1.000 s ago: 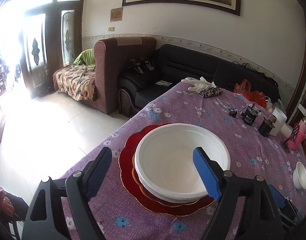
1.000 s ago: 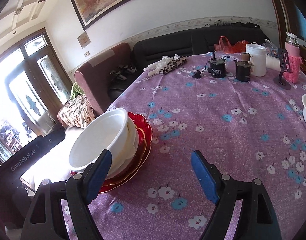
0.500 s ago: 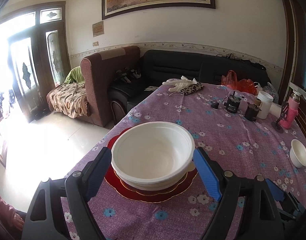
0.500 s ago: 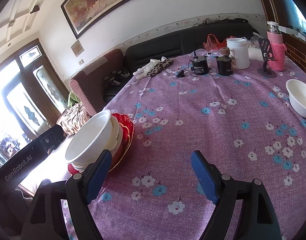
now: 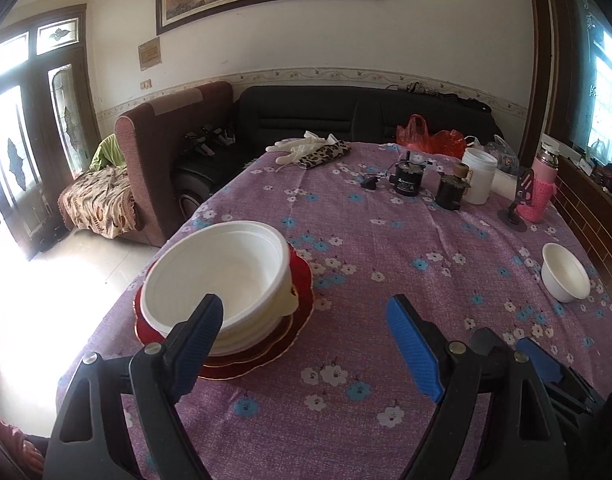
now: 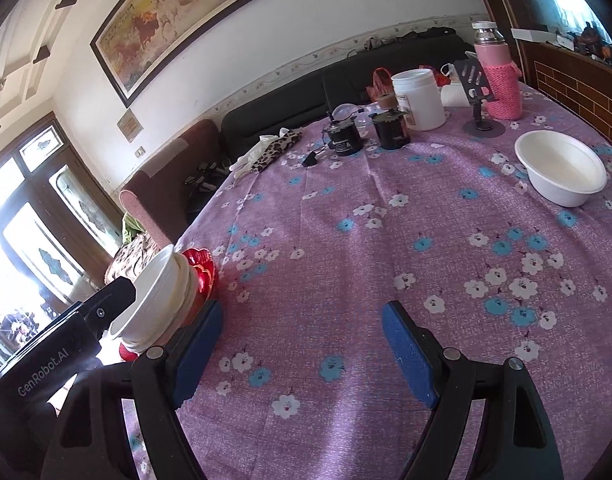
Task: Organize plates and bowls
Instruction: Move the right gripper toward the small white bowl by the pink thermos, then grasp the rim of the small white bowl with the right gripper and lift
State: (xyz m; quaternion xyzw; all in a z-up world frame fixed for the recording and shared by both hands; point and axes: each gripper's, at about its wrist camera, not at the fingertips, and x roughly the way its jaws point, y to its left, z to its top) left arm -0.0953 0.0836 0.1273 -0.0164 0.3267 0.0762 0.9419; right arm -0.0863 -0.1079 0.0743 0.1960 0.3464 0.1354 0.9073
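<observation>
Left gripper body (image 6: pixel 54 356): "GenRobot.AI" is read in pale letters along the black housing, at the lower left of the right wrist view.
Black canister (image 6: pixel 345 136): a small white label is seen on the front; the print is too small to be read.
Same black canister, left wrist view (image 5: pixel 406 182): a white mark and a line of text are noted; neither is legible.
White jar (image 6: pixel 419 94): a label edge is seen at the left side; no characters are made out.
Wall plaque (image 5: pixel 149 53): lettering is suggested on the brown plate; it is blurred and unread.
Numbers: none are legible in either view.
</observation>
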